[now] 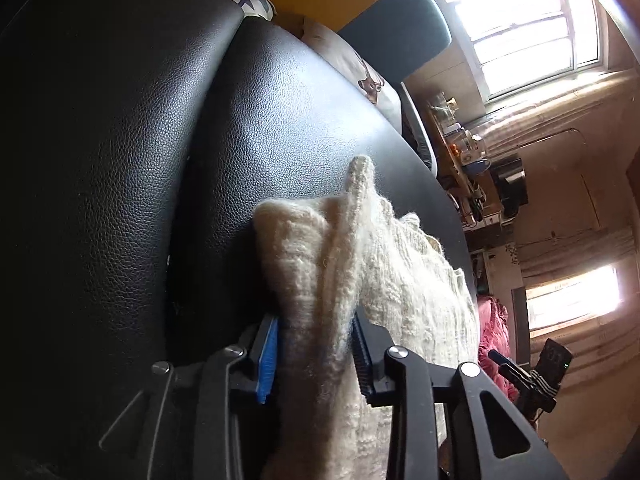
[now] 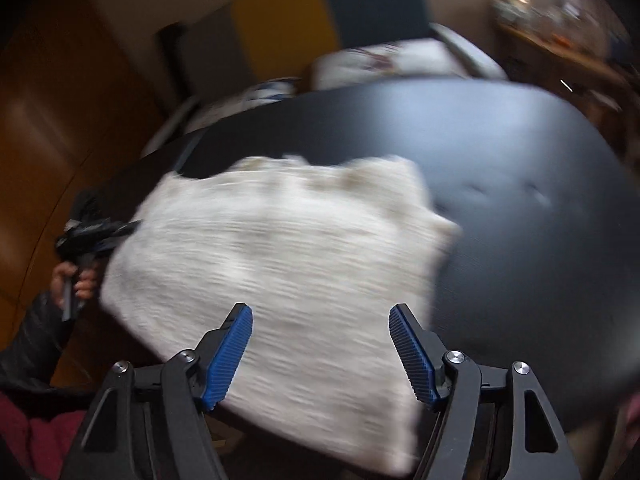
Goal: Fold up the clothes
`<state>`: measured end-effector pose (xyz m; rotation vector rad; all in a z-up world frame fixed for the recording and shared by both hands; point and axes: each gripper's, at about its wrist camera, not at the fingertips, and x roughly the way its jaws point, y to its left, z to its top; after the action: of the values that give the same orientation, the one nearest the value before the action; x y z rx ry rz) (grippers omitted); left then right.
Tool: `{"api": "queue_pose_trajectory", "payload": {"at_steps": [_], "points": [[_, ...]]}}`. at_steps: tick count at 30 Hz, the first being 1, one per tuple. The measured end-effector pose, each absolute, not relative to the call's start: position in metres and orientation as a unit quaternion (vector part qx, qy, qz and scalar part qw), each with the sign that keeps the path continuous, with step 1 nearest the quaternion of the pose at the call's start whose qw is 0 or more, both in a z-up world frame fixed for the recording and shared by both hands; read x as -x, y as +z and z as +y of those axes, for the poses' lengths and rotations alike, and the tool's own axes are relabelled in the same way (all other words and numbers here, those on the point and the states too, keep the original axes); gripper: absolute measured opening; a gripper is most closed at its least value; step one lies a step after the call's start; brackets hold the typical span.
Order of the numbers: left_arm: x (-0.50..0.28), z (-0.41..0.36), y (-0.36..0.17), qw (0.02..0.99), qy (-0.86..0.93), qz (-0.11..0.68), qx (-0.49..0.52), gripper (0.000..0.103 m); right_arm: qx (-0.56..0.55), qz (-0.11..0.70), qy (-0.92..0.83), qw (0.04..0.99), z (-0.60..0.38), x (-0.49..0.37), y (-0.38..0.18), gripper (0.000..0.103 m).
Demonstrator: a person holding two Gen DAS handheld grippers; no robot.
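Left gripper [image 1: 316, 354] clenches the cream sweater [image 2: 276, 276]; right gripper [image 2: 320, 354] spread above it.

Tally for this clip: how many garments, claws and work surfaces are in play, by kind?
Cream knitted garment: 1, lying on the surface, one bunched part clamped in the left claw.
Claws: 2, the left claw shut on the knit, the right claw open above it.
Black work surface: 1.
Total: 4.
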<state>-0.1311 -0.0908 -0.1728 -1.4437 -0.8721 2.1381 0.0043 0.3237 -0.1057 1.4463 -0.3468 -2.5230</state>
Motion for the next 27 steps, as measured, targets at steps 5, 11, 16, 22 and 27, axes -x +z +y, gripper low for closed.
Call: {"api": "queue_pose_trajectory", "payload": {"at_steps": [5,11,16,22,27], "points": [[0.128,-0.085,-0.168,0.198,0.780,-0.295,0.515,0.034,-0.504,-0.145,-0.845,0.103,0.339,0.011,-0.135,0.043],[0.124,-0.081,-0.164,0.183,0.790,-0.278,0.515,0.034,-0.499,-0.122,-0.850,0.117,0.325,0.008,-0.126,0.009],[0.125,-0.069,-0.157,0.171,0.805,-0.239,0.516,0.038,-0.516,-0.132,-0.845,0.057,0.340,0.005,-0.158,0.010],[0.129,-0.068,-0.155,0.172,0.803,-0.242,0.517,0.039,-0.481,-0.131,-0.866,0.043,0.342,-0.004,-0.137,0.039],[0.131,-0.069,-0.155,0.175,0.799,-0.244,0.521,0.043,-0.444,-0.096,-0.887,0.088,0.309,0.011,-0.106,0.040]]}}
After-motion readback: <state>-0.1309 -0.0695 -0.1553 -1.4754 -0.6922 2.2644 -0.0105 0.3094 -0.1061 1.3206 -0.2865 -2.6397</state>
